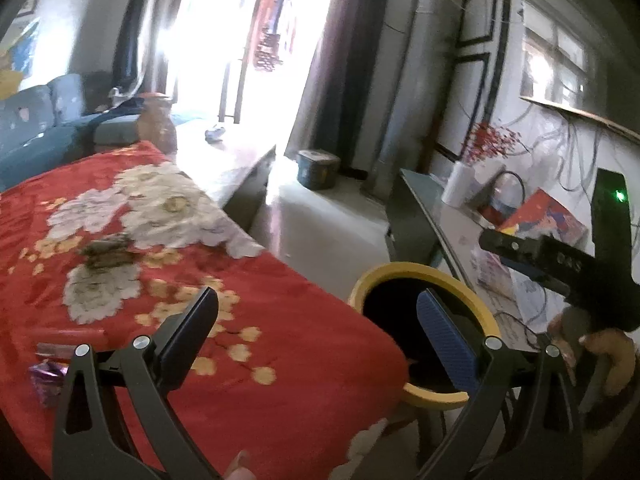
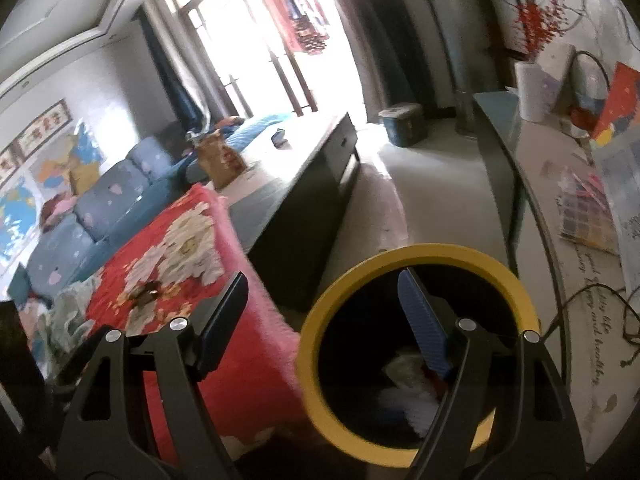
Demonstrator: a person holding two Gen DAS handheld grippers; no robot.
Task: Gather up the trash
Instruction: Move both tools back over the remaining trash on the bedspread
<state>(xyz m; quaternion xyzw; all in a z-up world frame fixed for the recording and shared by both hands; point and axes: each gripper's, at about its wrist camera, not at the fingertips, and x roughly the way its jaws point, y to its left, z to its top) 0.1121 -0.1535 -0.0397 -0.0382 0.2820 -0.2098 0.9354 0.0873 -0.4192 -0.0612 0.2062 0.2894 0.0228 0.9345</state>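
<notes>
Left gripper (image 1: 316, 320): jaws apart, empty. Right gripper (image 2: 324, 308): jaws apart, empty, above yellow-rimmed bin (image 2: 420, 256) holding trash (image 2: 404, 368). Purple wrapper (image 1: 46, 376): red blanket (image 1: 280, 320), near edge.

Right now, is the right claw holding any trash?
No, the right claw is open with nothing between its fingers, just above the yellow-rimmed bin.

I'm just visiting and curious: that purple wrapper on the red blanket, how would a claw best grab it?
Judging by the left view, pinch the purple wrapper at a raised, crinkled fold, coming from above. It lies low on the soft red blanket, so a sideways approach would likely snag the fabric. It's blurred, so finer detail is unclear.
</notes>
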